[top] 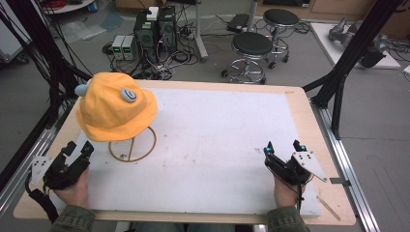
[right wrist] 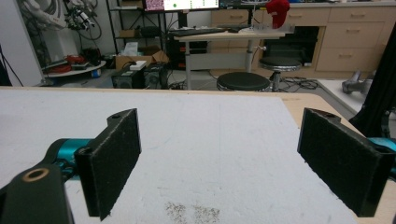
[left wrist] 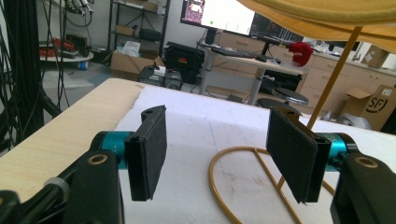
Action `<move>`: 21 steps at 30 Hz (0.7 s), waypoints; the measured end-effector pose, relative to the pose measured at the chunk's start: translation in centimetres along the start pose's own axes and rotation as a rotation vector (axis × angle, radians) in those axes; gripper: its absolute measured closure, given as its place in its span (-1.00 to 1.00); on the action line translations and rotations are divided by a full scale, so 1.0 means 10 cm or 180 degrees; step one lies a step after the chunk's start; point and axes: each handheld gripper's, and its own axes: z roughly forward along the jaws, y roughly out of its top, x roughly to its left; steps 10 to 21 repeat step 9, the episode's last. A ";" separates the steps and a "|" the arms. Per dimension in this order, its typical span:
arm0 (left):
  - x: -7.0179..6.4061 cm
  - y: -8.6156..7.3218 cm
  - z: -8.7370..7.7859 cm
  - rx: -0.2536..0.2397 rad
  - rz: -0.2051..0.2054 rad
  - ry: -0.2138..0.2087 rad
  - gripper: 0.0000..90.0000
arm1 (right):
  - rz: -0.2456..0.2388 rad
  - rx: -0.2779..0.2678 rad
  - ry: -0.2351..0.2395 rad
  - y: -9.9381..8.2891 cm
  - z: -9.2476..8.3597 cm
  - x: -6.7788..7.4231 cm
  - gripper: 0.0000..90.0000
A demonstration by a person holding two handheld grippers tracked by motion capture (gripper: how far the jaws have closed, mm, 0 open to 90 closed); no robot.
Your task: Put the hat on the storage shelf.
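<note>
A yellow hat (top: 116, 107) with a grey round patch hangs on a thin gold wire stand (top: 133, 145) at the table's left. In the left gripper view the hat's brim (left wrist: 327, 14) spreads overhead and the stand's ring base (left wrist: 233, 186) lies just ahead. My left gripper (top: 79, 149) is open near the front left edge, a little left of the stand, with nothing between its pads (left wrist: 148, 154). My right gripper (top: 284, 146) is open at the front right, over bare white mat, its pads (right wrist: 114, 158) wide apart and empty.
A white mat (top: 208, 140) covers most of the wooden table (top: 300, 104). Black frame posts (top: 338, 87) stand at both sides of the table. Beyond the far edge are stools (top: 251, 48), computer boxes (top: 154, 29) and cables on the floor.
</note>
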 end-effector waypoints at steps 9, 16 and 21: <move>0.02 0.00 0.01 0.0021 -0.0010 -0.0006 -0.15 | 0.0002 0.0023 -0.0005 0.00 0.00 0.00 -0.73; 0.02 0.00 0.01 0.0021 -0.0010 -0.0006 -0.15 | 0.0002 0.0023 -0.0005 0.00 0.00 0.00 -0.73; 0.02 0.00 0.01 0.0021 -0.0010 -0.0006 -0.15 | 0.0002 0.0023 -0.0005 0.00 0.00 0.00 -0.73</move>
